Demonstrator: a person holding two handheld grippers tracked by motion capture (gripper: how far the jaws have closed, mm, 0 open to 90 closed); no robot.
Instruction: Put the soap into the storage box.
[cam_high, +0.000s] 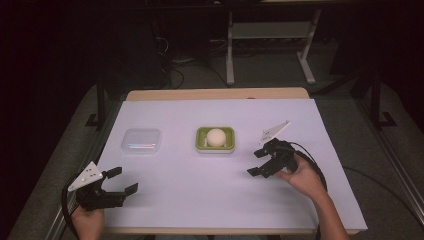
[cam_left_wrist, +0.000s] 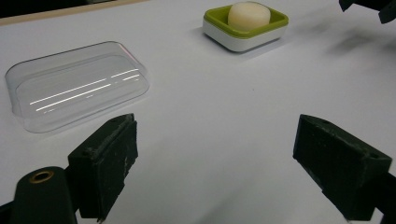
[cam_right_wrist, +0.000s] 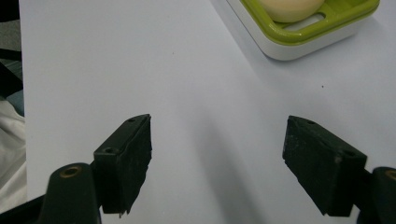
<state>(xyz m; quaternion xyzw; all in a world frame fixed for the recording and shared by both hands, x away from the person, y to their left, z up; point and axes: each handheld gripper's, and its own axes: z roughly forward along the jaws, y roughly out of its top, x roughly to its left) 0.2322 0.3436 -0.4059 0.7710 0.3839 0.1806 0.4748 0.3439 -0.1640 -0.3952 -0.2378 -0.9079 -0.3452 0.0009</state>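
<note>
High view: soap (cam_high: 216, 136) in green dish (cam_high: 200, 141); clear lid (cam_high: 142, 140) lies empty; both grippers gape wide.

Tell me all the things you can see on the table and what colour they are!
soap: one, cream, in the soap dish at the middle of the table
soap dish: one, green on a white base, middle of the table
lid: one, clear plastic, lying left of the soap dish, apart from it
table: one, white top with a wooden edge
left hand-held gripper: one, black, jaws open, near left corner, holding nothing
right hand-held gripper: one, black, jaws open, right of the soap dish, holding nothing
hands: two, one on each gripper
</note>
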